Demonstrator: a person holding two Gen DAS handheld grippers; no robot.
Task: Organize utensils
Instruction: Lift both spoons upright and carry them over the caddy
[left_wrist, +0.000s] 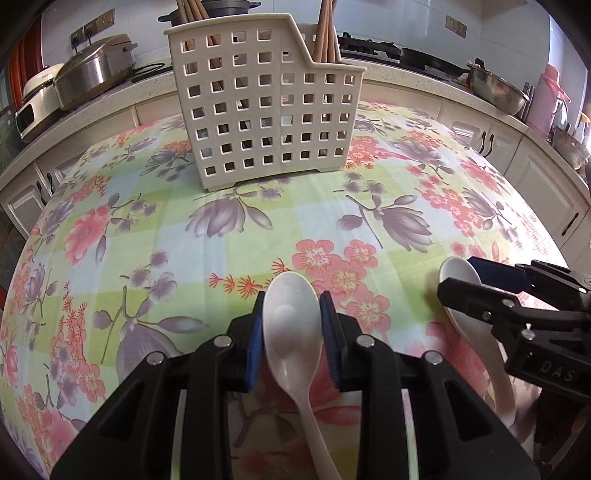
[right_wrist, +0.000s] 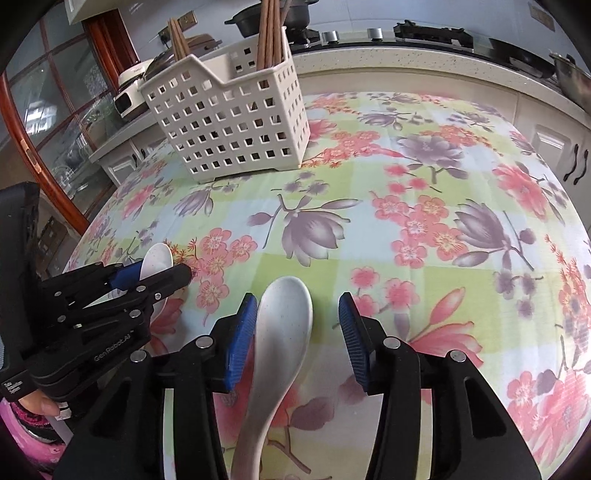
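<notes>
Two white spoons, one per gripper, sit low over the floral tablecloth (left_wrist: 221, 236), the broadest thing in view; beyond it runs the kitchen counter (left_wrist: 424, 79) with its pots. Far across the cloth stands the perforated utensil caddy (left_wrist: 258, 110), upright, with wooden chopsticks (left_wrist: 325, 37) already in its rear compartments.

The left gripper (left_wrist: 291, 332) is clenched on the left spoon (left_wrist: 291, 332): both blue pads press the flanks of the bowl, which points straight ahead toward the caddy while the handle trails back under the camera. So the spoon's long axis runs along the fingers.

The right gripper (right_wrist: 299, 332) stands released around the right spoon (right_wrist: 284, 332). Its left pad touches or nearly touches the bowl; the right pad is clearly apart. This spoon also lies lengthwise between the fingers, bowl forward, apparently resting on the cloth.

The caddy lies dead ahead of the left gripper and ahead-left of the right one, so the left spoon is probably the readier to go; it will likely need tipping handle-down or bowl-down to drop into a front compartment.
</notes>
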